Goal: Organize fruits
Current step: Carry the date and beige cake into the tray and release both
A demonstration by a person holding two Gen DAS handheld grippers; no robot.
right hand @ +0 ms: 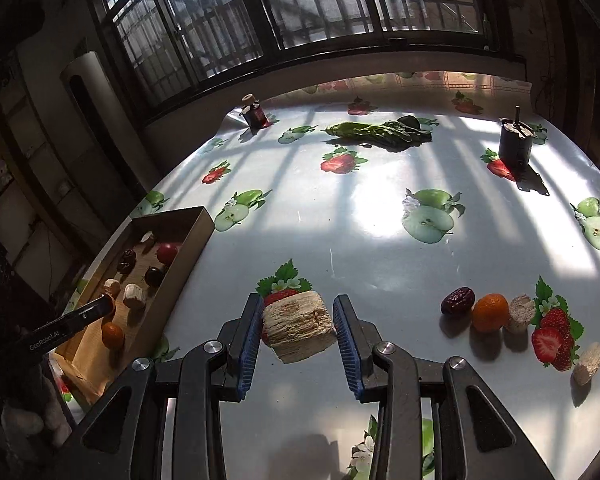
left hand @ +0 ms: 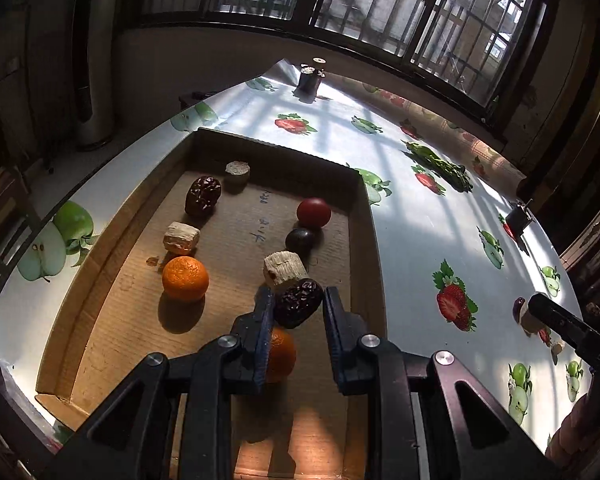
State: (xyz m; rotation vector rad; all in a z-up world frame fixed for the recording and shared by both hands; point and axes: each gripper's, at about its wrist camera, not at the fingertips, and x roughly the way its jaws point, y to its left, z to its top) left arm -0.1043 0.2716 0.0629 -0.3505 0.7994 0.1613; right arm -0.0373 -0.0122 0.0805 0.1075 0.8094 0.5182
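Fruit-printed tablecloth (right hand: 340, 216), brown cardboard tray (left hand: 112, 280)

Black tongs (right hand: 296, 334), ribbed blue pads (right hand: 247, 350), silver screws

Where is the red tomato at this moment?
In the left wrist view, the red tomato lies in the cardboard tray, near its far right corner, just behind the dark plum.

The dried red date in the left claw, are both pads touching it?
Touching. The left wrist view shows the date wedged between the left claw's blue pads, lifted above the cardboard tray, no gap either side.
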